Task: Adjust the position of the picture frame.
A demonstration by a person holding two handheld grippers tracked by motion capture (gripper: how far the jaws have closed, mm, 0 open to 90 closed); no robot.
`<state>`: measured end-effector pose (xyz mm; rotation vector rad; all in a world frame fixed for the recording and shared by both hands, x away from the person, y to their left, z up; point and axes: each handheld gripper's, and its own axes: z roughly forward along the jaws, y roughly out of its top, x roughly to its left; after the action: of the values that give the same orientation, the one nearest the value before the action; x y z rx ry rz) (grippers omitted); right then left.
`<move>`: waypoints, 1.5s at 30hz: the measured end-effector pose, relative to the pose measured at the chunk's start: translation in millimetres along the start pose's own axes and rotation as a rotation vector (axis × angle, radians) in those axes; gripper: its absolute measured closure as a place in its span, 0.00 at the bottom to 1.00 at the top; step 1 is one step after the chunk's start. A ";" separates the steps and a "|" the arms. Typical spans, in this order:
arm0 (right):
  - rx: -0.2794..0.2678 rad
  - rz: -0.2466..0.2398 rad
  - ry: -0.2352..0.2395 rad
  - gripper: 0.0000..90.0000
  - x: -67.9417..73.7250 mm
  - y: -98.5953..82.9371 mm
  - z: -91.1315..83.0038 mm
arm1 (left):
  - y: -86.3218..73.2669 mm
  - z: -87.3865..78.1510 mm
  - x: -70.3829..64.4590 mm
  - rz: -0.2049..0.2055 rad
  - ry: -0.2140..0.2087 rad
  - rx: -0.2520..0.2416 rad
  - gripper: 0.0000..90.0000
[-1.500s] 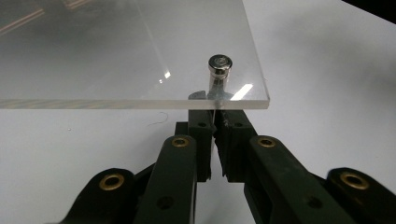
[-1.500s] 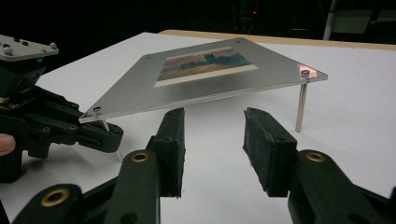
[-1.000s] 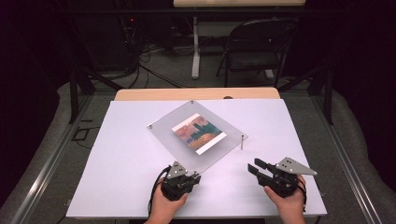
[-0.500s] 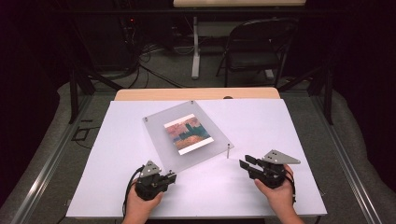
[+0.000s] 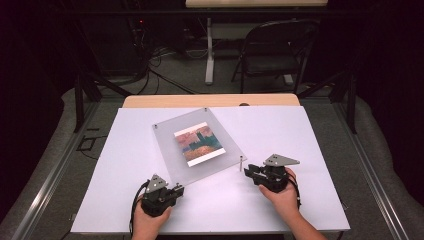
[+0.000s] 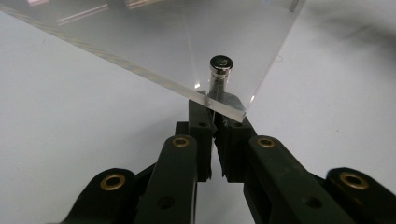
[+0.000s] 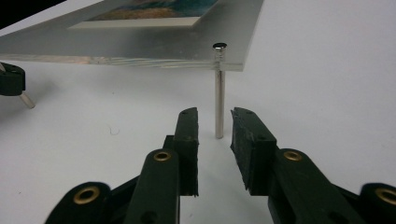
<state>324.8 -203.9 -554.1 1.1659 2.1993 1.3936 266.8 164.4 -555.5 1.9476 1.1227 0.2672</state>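
A clear acrylic picture frame [image 5: 172, 145] holding a small painted print [image 5: 199, 145] stands on thin metal posts on the white table [image 5: 300, 145]. My left gripper [image 5: 178, 189] is at the frame's near corner. In the left gripper view its jaws [image 6: 215, 114] are shut on the post [image 6: 220, 74] under that corner [image 6: 233, 109]. My right gripper [image 5: 248, 172] is open at the frame's right corner. In the right gripper view that corner's post [image 7: 219, 93] stands upright just beyond the gripper's tips [image 7: 214, 119], and the frame's edge [image 7: 140, 60] is above.
The white tabletop extends to the left [image 5: 120, 160] and right of the frame. A wooden strip [image 5: 210, 101] runs along its far edge. Beyond it stand a folding chair [image 5: 275, 55] and cables on the floor [image 5: 150, 65].
The frame has turned, with its near corner swinging left along with my left gripper. My right gripper has moved forward and left, up to the right corner post.
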 end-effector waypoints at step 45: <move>0.044 -0.052 -0.005 0.96 4.8 17.2 35.5 | -1.7 -8.7 3.2 -0.026 -0.002 -0.076 0.95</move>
<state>351.6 -174.8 -556.1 1.1172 2.2509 1.3270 262.8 172.2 -552.2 1.8646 1.1194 0.2897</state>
